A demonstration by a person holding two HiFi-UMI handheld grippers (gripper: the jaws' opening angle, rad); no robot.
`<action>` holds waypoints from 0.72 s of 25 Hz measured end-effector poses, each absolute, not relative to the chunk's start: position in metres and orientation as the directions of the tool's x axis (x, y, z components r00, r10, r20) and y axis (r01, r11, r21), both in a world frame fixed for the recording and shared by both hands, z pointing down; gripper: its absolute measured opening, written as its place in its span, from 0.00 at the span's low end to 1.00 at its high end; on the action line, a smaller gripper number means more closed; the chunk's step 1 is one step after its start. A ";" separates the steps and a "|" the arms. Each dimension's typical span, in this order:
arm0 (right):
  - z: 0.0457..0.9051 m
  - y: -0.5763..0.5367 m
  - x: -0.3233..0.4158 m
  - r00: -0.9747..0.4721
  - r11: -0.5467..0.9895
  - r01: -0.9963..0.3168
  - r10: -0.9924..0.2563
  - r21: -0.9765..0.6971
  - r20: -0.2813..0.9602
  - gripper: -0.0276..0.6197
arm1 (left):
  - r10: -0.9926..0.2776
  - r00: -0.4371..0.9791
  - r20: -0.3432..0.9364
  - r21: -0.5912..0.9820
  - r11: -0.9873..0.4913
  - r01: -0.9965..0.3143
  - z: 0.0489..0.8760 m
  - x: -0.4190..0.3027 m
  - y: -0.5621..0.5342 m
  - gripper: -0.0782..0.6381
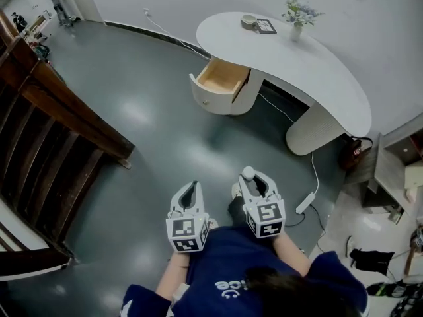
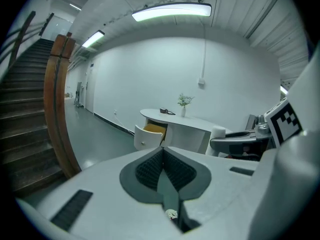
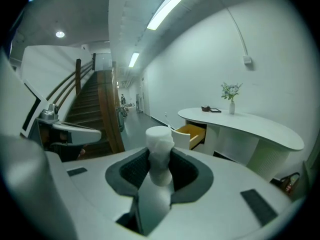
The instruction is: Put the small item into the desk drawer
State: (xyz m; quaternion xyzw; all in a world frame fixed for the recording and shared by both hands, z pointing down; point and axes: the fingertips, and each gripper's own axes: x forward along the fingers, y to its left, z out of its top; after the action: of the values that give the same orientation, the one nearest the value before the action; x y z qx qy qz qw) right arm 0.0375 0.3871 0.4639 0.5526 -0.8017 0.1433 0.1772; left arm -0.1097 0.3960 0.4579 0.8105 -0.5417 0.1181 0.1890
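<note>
Right gripper [image 1: 252,177] is clamped on the small white item [image 3: 159,154], a stubby pale cylinder standing upright between the ribbed pads with its flat top poking above them; this firm, upright hold seems meant to carry it without a slip. Beside it the left gripper [image 1: 190,191] is closed, pads meeting with nothing between them, probably kept free in case the drawer needs a push. A person in a blue top [image 1: 231,276] holds both out in front, pointing towards a curved white desk [image 1: 317,71] well apart from them across the grey floor [image 1: 152,144]. On the desk's near end the desk drawer [image 1: 223,78] stands pulled out, pale wood inside, so the way in looks ready and most of the walk appears left to do. The item's lower part is sunk between the pads, so its full shape cannot be told. Hands are hidden under the grippers. From the gripper views only a sliver of the drawer's inside shows. Small things beside a vase of flowers [image 1: 297,18] on the desktop are too small to name, and a dark wooden staircase [image 1: 46,144] is cut off at the left edge
</note>
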 end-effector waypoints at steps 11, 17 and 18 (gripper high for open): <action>0.457 0.294 0.061 -0.435 0.458 -0.888 -0.798 -0.049 0.418 0.23 | -0.875 0.280 0.395 0.133 -0.247 -0.960 0.445 -0.079 0.330 0.11; 0.460 0.259 0.088 -0.464 0.490 -0.870 -0.780 -0.052 0.420 0.23 | -0.873 0.268 0.407 0.119 -0.240 -0.963 0.445 -0.043 0.295 0.11; 0.460 0.254 0.094 -0.469 0.493 -0.868 -0.777 -0.056 0.420 0.23 | -0.873 0.267 0.409 0.116 -0.241 -0.964 0.444 -0.037 0.289 0.11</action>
State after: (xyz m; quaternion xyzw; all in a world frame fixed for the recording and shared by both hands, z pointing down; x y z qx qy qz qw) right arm 0.0941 0.2535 0.4598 0.4859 -0.8467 0.1320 0.1722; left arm -0.0371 0.2891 0.4444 0.7767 -0.5910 0.1305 0.1742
